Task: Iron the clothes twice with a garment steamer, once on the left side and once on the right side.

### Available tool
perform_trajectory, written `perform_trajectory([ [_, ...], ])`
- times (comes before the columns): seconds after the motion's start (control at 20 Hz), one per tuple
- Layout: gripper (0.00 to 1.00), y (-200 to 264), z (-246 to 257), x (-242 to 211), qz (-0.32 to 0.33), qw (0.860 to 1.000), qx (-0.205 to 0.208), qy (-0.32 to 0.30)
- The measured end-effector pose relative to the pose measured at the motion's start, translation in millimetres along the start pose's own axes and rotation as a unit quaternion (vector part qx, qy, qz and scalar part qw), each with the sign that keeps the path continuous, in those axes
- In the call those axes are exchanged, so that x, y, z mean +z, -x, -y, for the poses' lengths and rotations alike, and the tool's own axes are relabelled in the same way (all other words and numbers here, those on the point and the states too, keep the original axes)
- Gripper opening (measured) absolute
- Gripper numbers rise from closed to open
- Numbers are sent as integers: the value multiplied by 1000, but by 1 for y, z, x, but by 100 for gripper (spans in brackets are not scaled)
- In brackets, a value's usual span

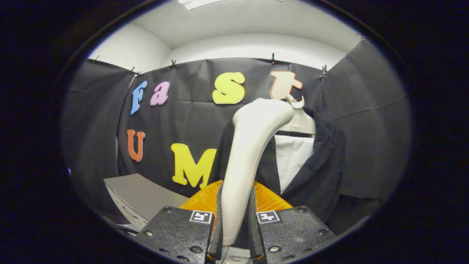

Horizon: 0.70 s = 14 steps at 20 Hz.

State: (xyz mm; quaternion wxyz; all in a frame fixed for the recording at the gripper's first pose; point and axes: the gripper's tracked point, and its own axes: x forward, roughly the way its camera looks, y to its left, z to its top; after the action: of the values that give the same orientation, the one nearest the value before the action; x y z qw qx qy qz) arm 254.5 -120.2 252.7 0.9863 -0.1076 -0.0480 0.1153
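Note:
My gripper point(236, 216) is shut on the handle of a white garment steamer point(249, 146), which rises upright between the fingers and bends at its top toward the garment. Beyond it a dark jacket point(322, 165) over a white shirt point(293, 157) hangs on a white hanger point(300, 123). The steamer's head is up at the jacket's left shoulder and collar; whether it touches the cloth I cannot tell. The steamer's body hides the jacket's left front.
An orange ribbed object point(205, 200) sits low just behind the fingers. A grey tabletop or board point(143, 194) lies to the left of it. Black booth cloth hangs behind and on both sides of the garment.

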Motion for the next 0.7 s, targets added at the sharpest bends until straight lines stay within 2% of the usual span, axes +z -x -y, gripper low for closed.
perform_trajectory([
  [0.25, 31, -25, 4, -31, -19, 999, 13, -49],
  [0.4, 31, -33, 2, -59, -47, 997, 6, -65],
  [0.7, 31, -21, -7, -106, -87, 991, 2, -96],
])
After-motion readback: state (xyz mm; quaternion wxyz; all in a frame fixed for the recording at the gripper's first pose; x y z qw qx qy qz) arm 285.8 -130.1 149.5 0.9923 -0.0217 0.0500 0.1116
